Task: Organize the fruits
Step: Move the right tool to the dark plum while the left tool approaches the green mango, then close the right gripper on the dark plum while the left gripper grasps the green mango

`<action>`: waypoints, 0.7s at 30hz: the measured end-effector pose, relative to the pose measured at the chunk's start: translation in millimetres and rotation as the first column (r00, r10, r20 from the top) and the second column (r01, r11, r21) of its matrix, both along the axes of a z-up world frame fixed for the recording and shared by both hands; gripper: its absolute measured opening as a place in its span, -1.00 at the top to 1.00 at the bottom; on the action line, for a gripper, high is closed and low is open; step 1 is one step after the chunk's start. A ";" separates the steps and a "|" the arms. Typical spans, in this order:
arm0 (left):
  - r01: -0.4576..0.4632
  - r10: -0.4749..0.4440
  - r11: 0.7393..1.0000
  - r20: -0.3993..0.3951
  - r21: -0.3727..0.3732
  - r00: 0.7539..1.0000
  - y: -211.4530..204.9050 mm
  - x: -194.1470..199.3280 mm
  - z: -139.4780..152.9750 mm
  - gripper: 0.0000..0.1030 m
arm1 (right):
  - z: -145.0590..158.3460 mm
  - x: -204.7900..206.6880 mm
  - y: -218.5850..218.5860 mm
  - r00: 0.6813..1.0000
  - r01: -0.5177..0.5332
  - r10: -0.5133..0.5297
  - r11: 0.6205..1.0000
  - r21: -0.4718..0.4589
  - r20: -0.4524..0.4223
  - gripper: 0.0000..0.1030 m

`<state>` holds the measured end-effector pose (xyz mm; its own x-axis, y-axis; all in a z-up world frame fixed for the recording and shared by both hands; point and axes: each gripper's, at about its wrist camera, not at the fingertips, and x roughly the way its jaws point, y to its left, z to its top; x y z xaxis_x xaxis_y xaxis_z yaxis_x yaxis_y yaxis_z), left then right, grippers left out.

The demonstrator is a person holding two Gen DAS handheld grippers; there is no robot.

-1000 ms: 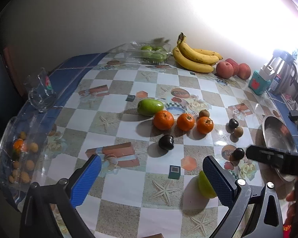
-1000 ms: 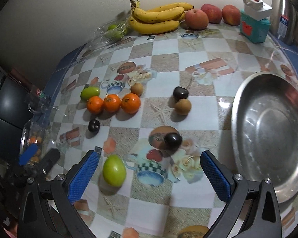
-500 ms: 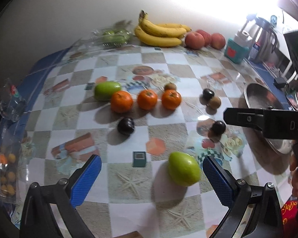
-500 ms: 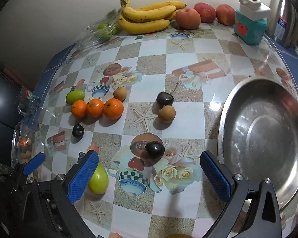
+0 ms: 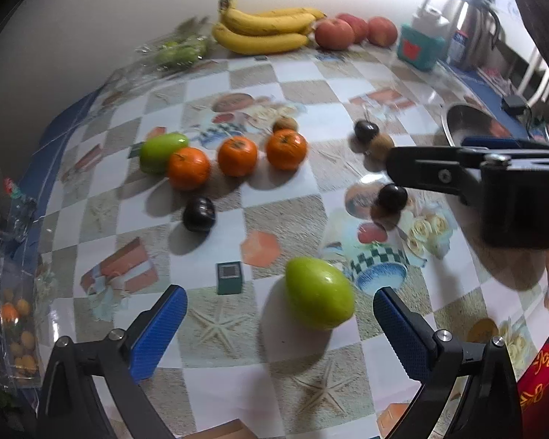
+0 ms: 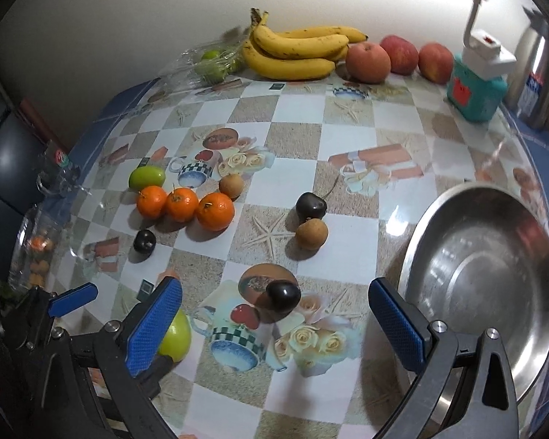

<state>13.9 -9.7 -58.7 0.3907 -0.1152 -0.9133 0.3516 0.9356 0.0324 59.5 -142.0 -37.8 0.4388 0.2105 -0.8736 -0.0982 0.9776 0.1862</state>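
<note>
Our left tool [image 5: 280, 323] and right tool [image 6: 274, 316] both gape wide, holding nothing. Nearest on the table [image 5: 238, 333], one glossy green fruit [image 5: 319, 292] lies between our left fingers; another sits farther off. Beyond we count three tangerines [image 5: 236, 156], three dark plums [image 6: 283, 295], one banana bunch [image 6: 296, 51], three apples [image 6: 368, 62]. The steel bowl [image 6: 494, 285] is cut off.

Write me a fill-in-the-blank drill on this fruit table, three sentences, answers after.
1. The number of oranges lying in a row is ____.
2. The steel bowl holds ____ fruit.
3. The fruit lying between the open fingers of the left tongs is coloured ____.
The right tongs, also open, point at a dark plum.

Missing words: three; no; green
</note>
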 end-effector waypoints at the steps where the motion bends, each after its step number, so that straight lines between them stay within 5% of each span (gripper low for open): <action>1: 0.007 -0.007 1.000 -0.007 0.010 1.000 -2.4 0.2 -2.3 -0.97 | -1.8 0.7 1.4 1.000 -0.013 0.013 1.000 -0.004 -0.003 -0.97; 3: 0.013 -0.012 1.000 -0.020 0.026 1.000 -6.0 1.4 -6.2 -0.86 | -6.7 2.0 2.9 0.999 -0.025 0.025 1.000 -0.008 -0.020 -0.88; 7: 0.024 -0.022 0.999 -0.052 0.029 0.998 -10.1 4.2 -12.8 -0.80 | -20.3 5.9 -1.5 0.997 -0.009 0.009 1.000 -0.006 -0.073 -0.36; 21: 0.030 -0.031 0.999 -0.131 -0.015 0.991 -14.0 12.7 -24.8 -0.05 | -43.1 12.3 -0.5 0.989 0.004 0.001 1.000 0.028 -0.148 0.22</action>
